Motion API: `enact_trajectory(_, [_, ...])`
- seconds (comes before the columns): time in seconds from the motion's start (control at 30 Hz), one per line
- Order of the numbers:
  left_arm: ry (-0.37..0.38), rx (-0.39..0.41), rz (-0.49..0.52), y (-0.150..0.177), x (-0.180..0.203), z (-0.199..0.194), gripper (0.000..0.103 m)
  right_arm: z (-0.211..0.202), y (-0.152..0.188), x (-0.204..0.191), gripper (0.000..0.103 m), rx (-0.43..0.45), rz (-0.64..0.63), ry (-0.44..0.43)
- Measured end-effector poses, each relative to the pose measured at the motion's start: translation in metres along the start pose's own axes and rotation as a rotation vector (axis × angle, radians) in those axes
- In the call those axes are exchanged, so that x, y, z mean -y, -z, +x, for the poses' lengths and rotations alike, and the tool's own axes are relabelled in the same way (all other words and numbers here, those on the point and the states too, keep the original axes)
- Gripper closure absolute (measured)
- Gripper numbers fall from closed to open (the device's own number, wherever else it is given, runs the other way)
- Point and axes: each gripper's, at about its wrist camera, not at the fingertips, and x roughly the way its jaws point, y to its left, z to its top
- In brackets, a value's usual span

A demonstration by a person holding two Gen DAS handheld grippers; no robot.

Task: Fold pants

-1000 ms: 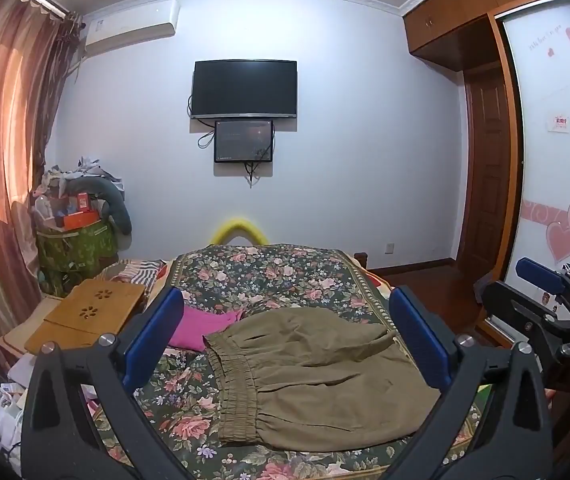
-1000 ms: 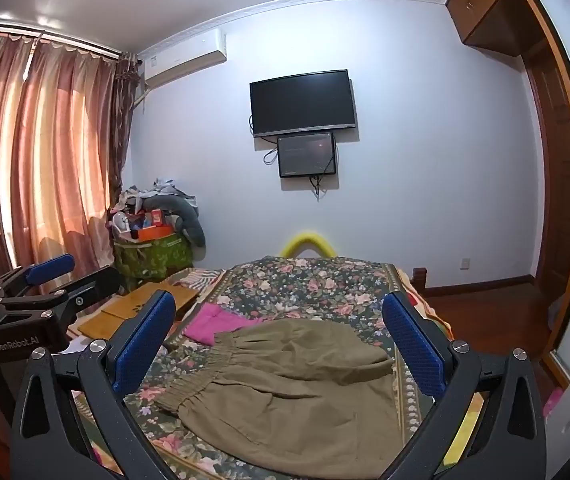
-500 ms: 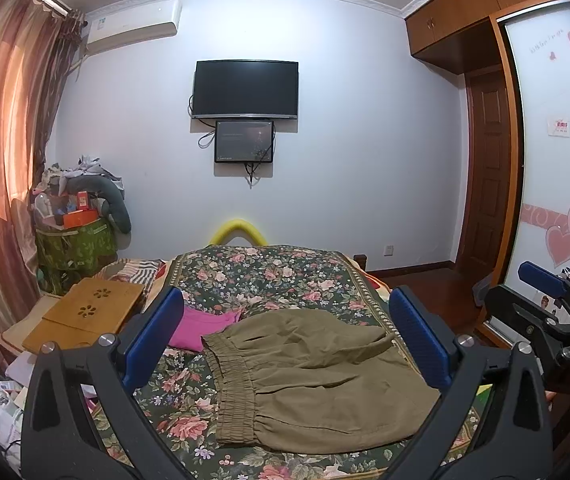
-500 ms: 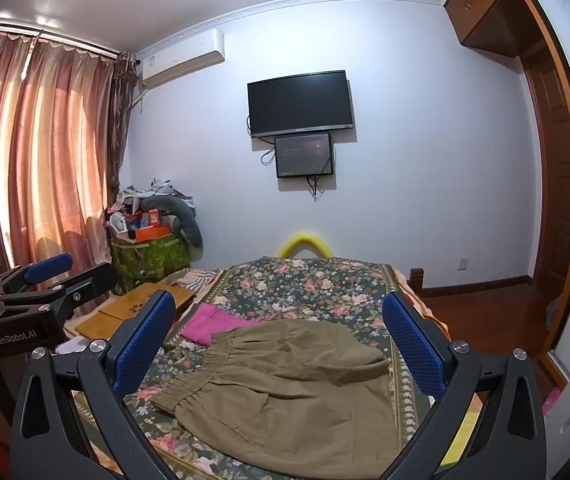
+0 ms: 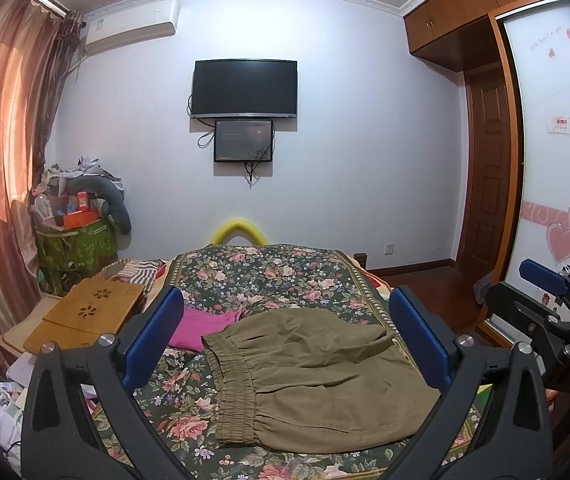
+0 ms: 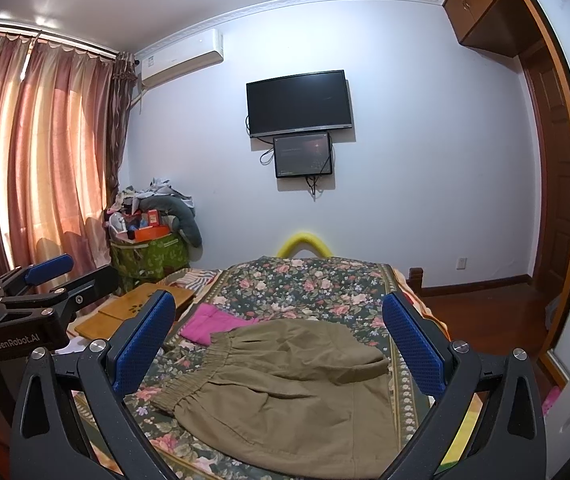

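The olive pants (image 5: 317,376) lie folded into a compact stack on the bed (image 5: 269,276) — likely nearly done — with left gripper (image 5: 285,344) and right gripper (image 6: 281,344) spread apart, empty.

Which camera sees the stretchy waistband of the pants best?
The left wrist view: the waistband runs in full down the pants' left edge, gathers clear. The right wrist view shows the waistband at a slant, partly behind the tool's blue pad.

Pants (image 5: 313,376) on bed (image 5: 269,276), cloth (image 5: 201,326) behind-left.
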Motion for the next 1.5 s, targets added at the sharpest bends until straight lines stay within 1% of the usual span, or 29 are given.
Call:
enact_trajectory(0.4, [-0.006,0.000,0.005,0.001,0.000,0.001,0.000,-0.002,-0.002,0.000,0.000,-0.003,-0.002,0.003])
enact_trajectory(1.27, [-0.003,0.006,-0.021,0.003,-0.006,0.003,0.000,0.002,-0.002,-0.001,0.000,-0.012,-0.013,0.009])
enact_trajectory(1.5, [-0.002,-0.014,-0.031,0.004,-0.009,0.010,0.000,0.009,0.000,0.002,0.000,-0.026,-0.013,0.012])
